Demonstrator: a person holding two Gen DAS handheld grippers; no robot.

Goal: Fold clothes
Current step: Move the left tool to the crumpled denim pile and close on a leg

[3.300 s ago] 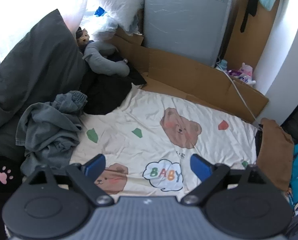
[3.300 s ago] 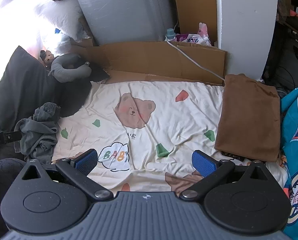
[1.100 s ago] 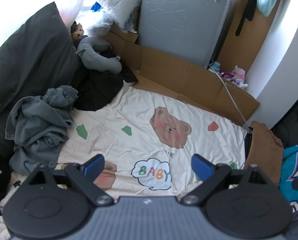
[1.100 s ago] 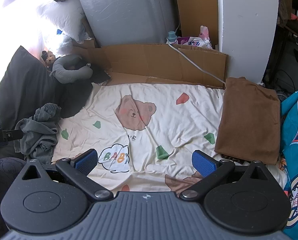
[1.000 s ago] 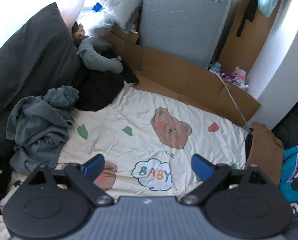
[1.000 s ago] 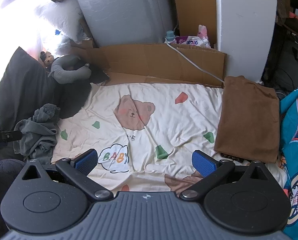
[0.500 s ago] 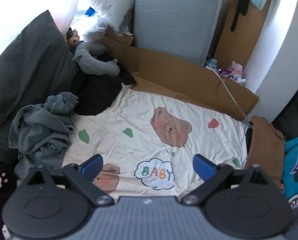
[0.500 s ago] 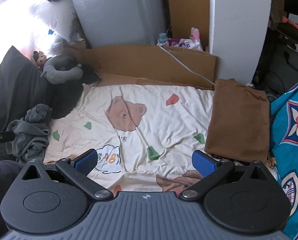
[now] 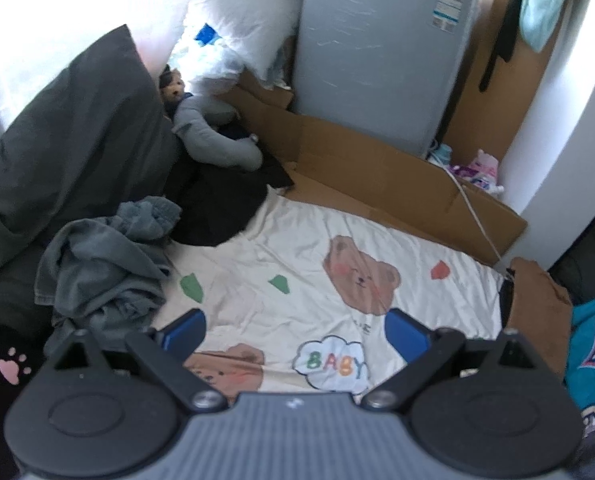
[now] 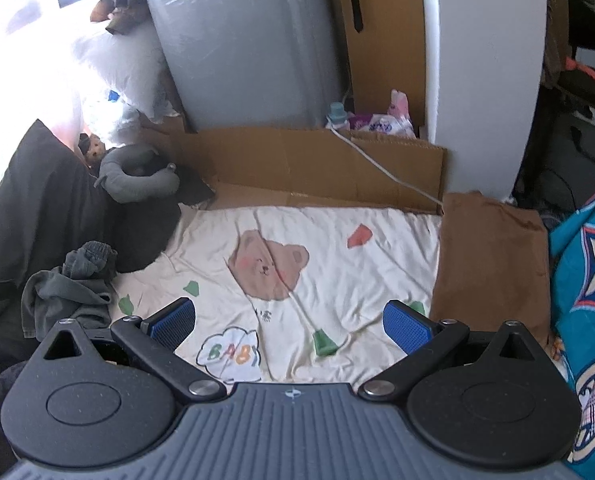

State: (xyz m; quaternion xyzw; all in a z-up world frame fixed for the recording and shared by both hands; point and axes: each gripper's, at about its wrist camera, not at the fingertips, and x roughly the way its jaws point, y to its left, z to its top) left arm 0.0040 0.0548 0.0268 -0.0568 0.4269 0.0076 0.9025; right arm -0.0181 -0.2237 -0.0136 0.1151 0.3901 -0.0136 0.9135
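A crumpled grey garment (image 9: 101,268) lies in a heap at the left edge of a cream bear-print sheet (image 9: 297,264); it also shows in the right wrist view (image 10: 69,292). A folded brown cloth (image 10: 493,260) lies at the sheet's right edge, also in the left wrist view (image 9: 537,300). My left gripper (image 9: 295,330) is open and empty above the sheet's near edge, right of the grey heap. My right gripper (image 10: 289,324) is open and empty above the sheet, between the two cloths.
A dark grey pillow (image 9: 69,152), a grey neck pillow (image 9: 213,140) and black fabric (image 9: 217,208) sit at the back left. Flat cardboard (image 10: 317,168) with a white cable (image 10: 381,168) and a grey appliance (image 10: 249,40) stand behind. A blue patterned cloth (image 10: 585,280) lies at the right.
Both grippers have tilted up and drifted a little, so more of the back wall shows. Both stay open and empty. The clothes have not moved.
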